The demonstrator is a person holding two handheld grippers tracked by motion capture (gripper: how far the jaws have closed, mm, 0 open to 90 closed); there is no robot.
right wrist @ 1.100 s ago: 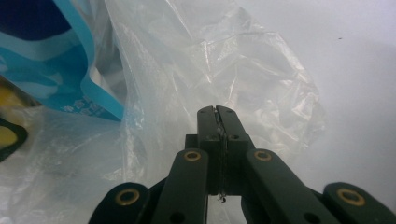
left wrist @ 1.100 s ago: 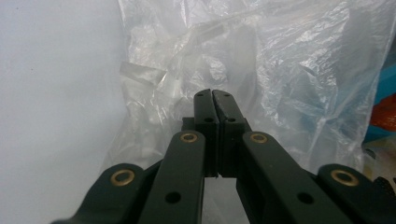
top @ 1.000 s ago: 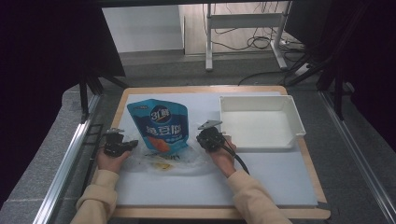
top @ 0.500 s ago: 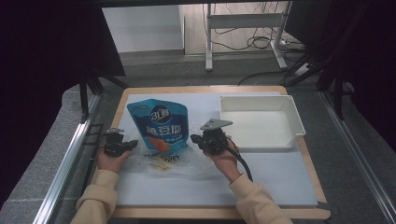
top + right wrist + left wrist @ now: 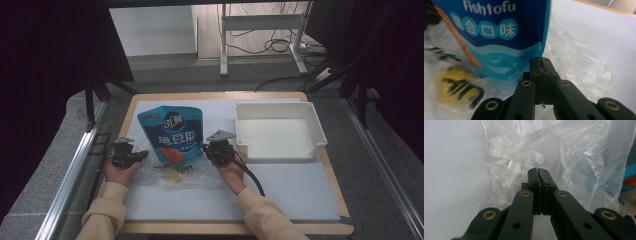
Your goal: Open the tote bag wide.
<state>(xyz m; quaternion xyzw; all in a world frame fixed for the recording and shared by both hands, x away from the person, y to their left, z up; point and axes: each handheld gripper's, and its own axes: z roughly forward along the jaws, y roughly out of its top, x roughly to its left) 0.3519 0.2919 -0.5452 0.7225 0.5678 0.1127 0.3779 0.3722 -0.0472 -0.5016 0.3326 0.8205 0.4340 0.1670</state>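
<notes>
- My right gripper [image 5: 214, 148] has slid left across the table over the last second, from just beside the white tray [image 5: 312, 123] to the lower right edge of the blue snack pouch [image 5: 171, 131].
- Its grey top plate, which pointed up and left before, now sits more level above my hand.
- My left gripper [image 5: 131, 155] has crept a little to the right, closer to the clear plastic bag [image 5: 195, 172].
- The two grippers are nearer each other than they were.
</notes>
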